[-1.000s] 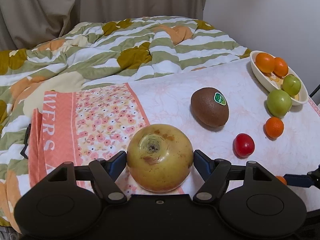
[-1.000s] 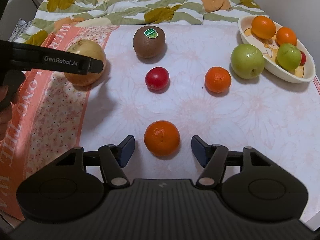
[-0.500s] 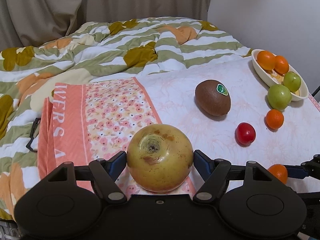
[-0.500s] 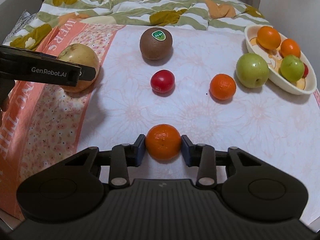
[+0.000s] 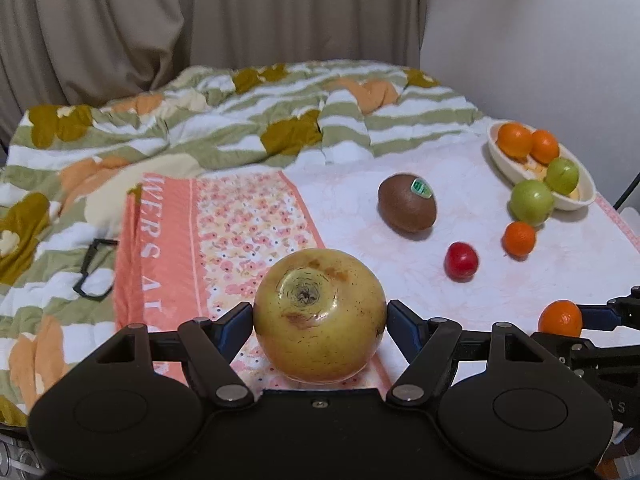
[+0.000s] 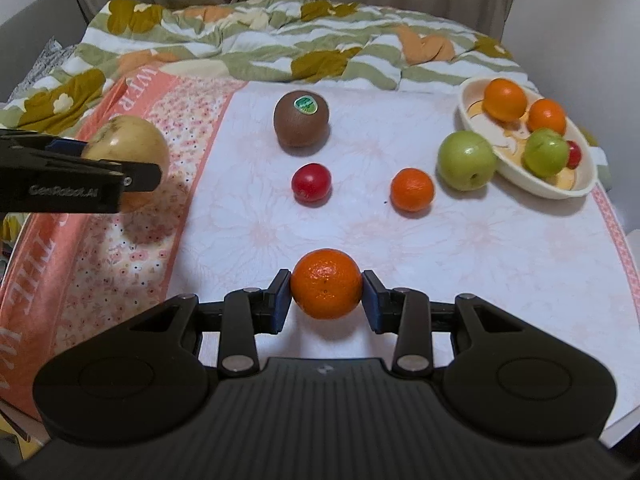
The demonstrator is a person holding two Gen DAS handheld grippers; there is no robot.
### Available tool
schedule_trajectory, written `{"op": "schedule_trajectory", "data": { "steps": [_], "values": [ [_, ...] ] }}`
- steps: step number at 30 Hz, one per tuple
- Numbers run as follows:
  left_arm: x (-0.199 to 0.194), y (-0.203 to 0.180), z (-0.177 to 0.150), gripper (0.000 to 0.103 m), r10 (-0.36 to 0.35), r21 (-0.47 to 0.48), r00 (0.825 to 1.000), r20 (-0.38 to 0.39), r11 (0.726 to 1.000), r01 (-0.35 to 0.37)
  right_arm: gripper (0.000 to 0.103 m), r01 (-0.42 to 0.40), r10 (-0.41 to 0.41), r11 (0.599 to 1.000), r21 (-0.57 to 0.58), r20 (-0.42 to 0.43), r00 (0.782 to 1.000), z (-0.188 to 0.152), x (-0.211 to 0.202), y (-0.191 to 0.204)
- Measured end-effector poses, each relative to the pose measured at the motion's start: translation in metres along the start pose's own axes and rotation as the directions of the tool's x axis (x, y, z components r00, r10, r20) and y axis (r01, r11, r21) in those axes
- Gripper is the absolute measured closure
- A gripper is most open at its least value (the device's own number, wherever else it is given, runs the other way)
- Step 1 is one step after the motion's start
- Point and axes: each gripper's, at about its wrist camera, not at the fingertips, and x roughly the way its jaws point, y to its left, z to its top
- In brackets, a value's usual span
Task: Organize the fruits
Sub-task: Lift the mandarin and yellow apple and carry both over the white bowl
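Likely firm, round, prone to rolling: left gripper (image 5: 320, 320) clamped across pear (image 5: 319, 315) at widest girth, right gripper (image 6: 326, 300) pinching tangerine (image 6: 326, 289) likewise.

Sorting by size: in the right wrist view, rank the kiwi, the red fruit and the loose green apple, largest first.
1. Green apple and kiwi: look about alike, too close to rank.
2. Red fruit: clearly smallest, though it lies nearer the camera than the kiwi.
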Motion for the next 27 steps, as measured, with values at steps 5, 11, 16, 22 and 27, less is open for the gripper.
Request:
{"op": "schedule_trajectory", "data": {
  "steps": [5, 11, 16, 22, 27],
  "values": [
    [-0.031, -0.01, -0.002, 0.027, 0.008, -0.025, 0.998, 0.063, 1.0, -0.006, 0.05, 0.01, -0.011, 1.0, 0.017, 0.028, 1.0, -0.004, -0.021, -0.008],
    [-0.065, -0.027, -0.004, 0.027, 0.038, -0.058, 0.992, 0.122, 0.998, -0.031, 0.05, -0.003, 0.0, 0.999, 0.032, 0.075, 0.997, -0.006, -0.051, -0.026],
    [-0.087, -0.053, -0.004, 0.027, 0.081, -0.082, 0.983, 0.163, 0.994, -0.069, 0.05, -0.027, 0.024, 0.999, 0.021, 0.118, 0.993, -0.006, -0.067, -0.053],
    [-0.099, -0.096, 0.004, 0.027, 0.147, -0.129, 0.972, 0.183, 0.984, -0.124, 0.05, -0.075, 0.077, 0.997, -0.015, 0.151, 0.986, -0.004, -0.08, -0.103],
    [-0.098, -0.139, 0.017, 0.027, 0.175, -0.156, 0.964, 0.198, 0.977, -0.145, 0.05, -0.098, 0.105, 0.994, -0.051, 0.177, 0.979, 0.002, -0.088, -0.155]
  ]
}}
